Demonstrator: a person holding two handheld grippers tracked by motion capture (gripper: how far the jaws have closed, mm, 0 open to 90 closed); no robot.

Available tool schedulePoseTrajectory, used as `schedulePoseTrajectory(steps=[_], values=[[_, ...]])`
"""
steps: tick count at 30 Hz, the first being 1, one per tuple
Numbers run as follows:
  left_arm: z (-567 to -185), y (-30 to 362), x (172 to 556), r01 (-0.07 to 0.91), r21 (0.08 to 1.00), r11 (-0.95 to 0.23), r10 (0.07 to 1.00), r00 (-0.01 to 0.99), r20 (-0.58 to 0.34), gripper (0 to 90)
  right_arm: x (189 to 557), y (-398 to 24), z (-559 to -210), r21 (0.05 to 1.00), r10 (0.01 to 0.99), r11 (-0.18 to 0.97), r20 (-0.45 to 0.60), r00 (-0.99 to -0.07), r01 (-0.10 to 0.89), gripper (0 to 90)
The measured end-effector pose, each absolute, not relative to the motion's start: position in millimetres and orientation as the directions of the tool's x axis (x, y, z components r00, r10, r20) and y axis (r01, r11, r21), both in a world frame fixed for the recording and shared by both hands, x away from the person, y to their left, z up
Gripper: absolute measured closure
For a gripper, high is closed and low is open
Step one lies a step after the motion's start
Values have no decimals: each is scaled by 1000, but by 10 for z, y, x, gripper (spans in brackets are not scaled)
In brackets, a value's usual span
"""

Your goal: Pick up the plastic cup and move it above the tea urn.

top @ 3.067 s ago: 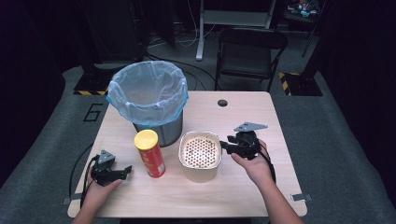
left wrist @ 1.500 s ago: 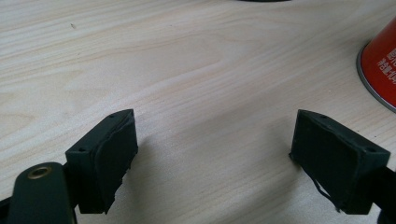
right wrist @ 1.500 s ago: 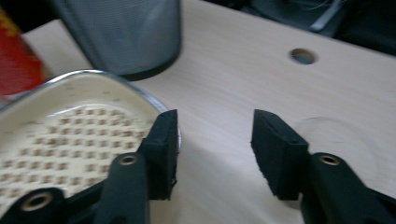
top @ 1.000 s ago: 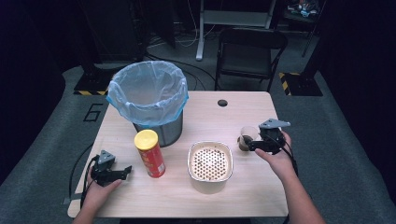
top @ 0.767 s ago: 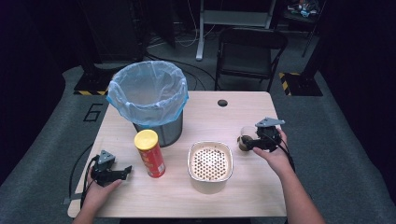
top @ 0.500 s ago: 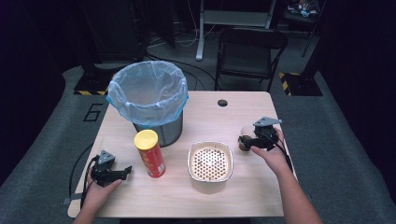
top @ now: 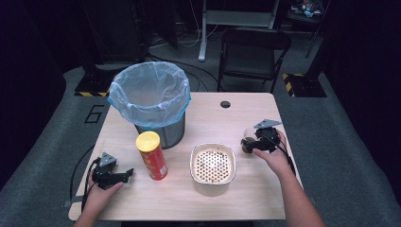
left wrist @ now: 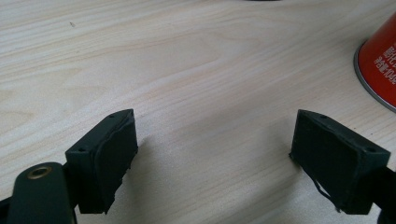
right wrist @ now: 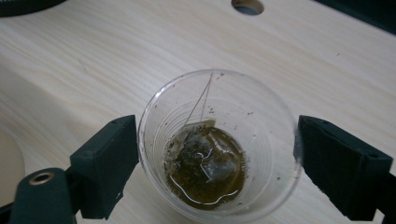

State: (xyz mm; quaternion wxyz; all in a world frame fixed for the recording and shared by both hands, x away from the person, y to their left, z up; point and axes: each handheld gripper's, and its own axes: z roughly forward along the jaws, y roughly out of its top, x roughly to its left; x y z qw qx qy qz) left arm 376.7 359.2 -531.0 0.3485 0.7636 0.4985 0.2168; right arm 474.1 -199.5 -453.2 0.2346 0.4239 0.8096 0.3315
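Working left to right across the table, using the perforated bowl point(top: 213, 163) as our anchor. Well to the left of it, our left gripper point(top: 126, 173) rests on the wood with its jaws spread wide and nothing between them; the left gripper view has bare table there, with the red can point(top: 151, 155) just off to one side. That can stands between the left gripper and the bowl, and the lined bin point(top: 150, 101) sits behind and left of the bowl.

Now the interesting bit: just to the right of the bowl stands the clear plastic cup point(right wrist: 219, 144), upright, with a soggy tea bag point(right wrist: 205, 156) and a puddle of brown liquid at the bottom. Our right gripper point(top: 247, 143) has it bracketed, and the jaws have just been opening, so the cup stands between the pads with a sliver of gap on each side, as far as we can tell.

Handling-wise we reckon this thing is super light and flimsy: thin walls that will buckle if squeezed hard, probably slick too. We'd grab it mid-wall, gently, and keep it level, because that leftover tea will slosh out with any tilt.
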Motion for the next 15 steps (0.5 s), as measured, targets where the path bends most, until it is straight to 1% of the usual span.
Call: schedulePoseTrajectory(steps=[1, 3, 4, 5, 9, 10, 15], values=[[-5310, 3592, 3766, 610, 748, -260, 912, 409, -16, 141, 4762, -1972, -4571, 719, 840, 434, -105, -532, 543, 152], [-5310, 3592, 3766, 610, 748, -260, 912, 409, -16, 141, 4770, -1960, -4591, 718, 843, 435, -111, -527, 544, 161], [-5308, 3592, 3766, 611, 747, -262, 912, 409, -15, 141, 4779, -1963, -4607, 722, 840, 431, -103, -532, 541, 189], [-5307, 3593, 3766, 612, 746, -263, 912, 410, -16, 141, 4781, -1966, -4610, 726, 842, 424, -96, -531, 541, 197], [-5307, 3593, 3766, 612, 746, -263, 912, 410, -16, 141, 4794, -1960, -4637, 727, 841, 420, -87, -534, 543, 197], [-5307, 3594, 3766, 613, 745, -263, 912, 411, -16, 141, 4804, -1964, -4653, 725, 831, 436, -97, -547, 534, 197], [-5306, 3593, 3764, 613, 744, -265, 910, 413, -16, 141, 4800, -1990, -4771, 726, 840, 410, -65, -538, 552, 250]])
